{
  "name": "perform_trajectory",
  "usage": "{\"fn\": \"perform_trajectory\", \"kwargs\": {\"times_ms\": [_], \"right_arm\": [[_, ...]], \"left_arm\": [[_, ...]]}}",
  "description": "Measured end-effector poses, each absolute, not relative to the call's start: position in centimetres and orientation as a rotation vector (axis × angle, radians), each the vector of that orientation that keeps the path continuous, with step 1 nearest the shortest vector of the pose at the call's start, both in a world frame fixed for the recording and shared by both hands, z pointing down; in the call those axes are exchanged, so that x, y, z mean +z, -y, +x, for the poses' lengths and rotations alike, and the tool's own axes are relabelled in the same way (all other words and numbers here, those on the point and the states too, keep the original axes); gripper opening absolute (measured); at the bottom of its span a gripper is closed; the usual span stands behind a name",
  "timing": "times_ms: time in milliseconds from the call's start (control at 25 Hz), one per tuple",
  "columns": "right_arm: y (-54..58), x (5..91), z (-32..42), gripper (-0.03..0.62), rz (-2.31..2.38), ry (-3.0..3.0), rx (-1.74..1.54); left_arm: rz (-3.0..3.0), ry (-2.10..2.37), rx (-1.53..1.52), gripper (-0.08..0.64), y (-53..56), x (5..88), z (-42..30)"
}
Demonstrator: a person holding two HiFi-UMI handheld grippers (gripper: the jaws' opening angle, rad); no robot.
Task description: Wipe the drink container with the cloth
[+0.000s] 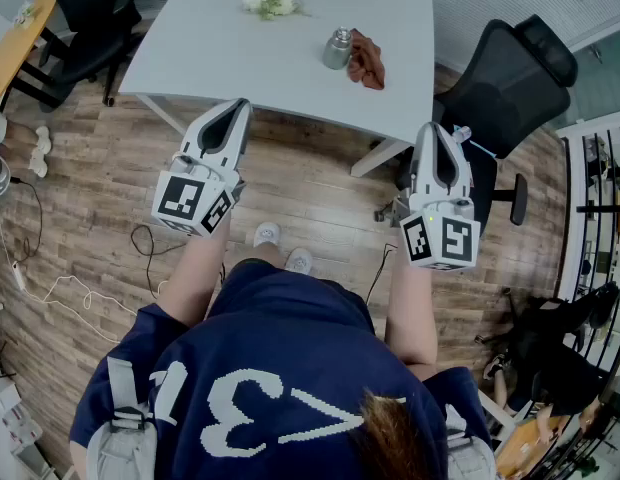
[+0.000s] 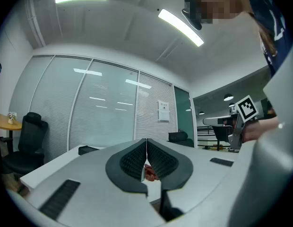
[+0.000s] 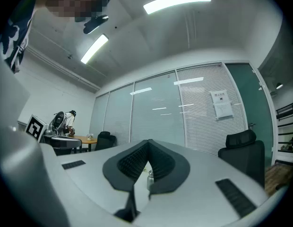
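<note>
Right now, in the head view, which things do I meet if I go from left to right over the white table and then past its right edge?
white flowers → metal drink container → reddish-brown cloth → black office chair

Office meeting room: a white rectangular tabletop (image 1: pixel 290 68), black swivel office chairs (image 1: pixel 510 78), glass partition walls with blinds (image 3: pixel 156 119), ceiling strip lights (image 3: pixel 177 1).

- Navy shirt (image 1: pixel 290 318), behind the left hand-held gripper (image 1: pixel 234 108): large white "31", next character unclear.
- Wall notice (image 3: pixel 222 104), far beyond the right hand-held gripper (image 3: pixel 148 143): print illegible.
</note>
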State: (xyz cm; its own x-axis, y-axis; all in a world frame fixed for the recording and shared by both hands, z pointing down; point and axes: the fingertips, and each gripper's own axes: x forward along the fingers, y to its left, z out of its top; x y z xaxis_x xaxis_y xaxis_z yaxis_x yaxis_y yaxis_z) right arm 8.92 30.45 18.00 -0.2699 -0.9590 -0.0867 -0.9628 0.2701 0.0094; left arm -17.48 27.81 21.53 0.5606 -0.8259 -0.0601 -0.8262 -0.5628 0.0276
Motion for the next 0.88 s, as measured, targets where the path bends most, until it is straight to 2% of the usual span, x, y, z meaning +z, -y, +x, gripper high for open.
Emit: {"fn": "perform_trajectory", "kwargs": {"times_ms": [480,880], "right_arm": [[-32.2,18.2,11.3,0.026,-1.791,-2.421,0.059],[-25.7,18.6,11.1,0.026,-1.806,-2.426,0.050]], "left_arm": [[-2.773,-1.452,0.078,0.018,-29.4,21.8,-14.4],[-2.817,-1.389,0.102,0.018,-21.9,22.2,-13.3]]}}
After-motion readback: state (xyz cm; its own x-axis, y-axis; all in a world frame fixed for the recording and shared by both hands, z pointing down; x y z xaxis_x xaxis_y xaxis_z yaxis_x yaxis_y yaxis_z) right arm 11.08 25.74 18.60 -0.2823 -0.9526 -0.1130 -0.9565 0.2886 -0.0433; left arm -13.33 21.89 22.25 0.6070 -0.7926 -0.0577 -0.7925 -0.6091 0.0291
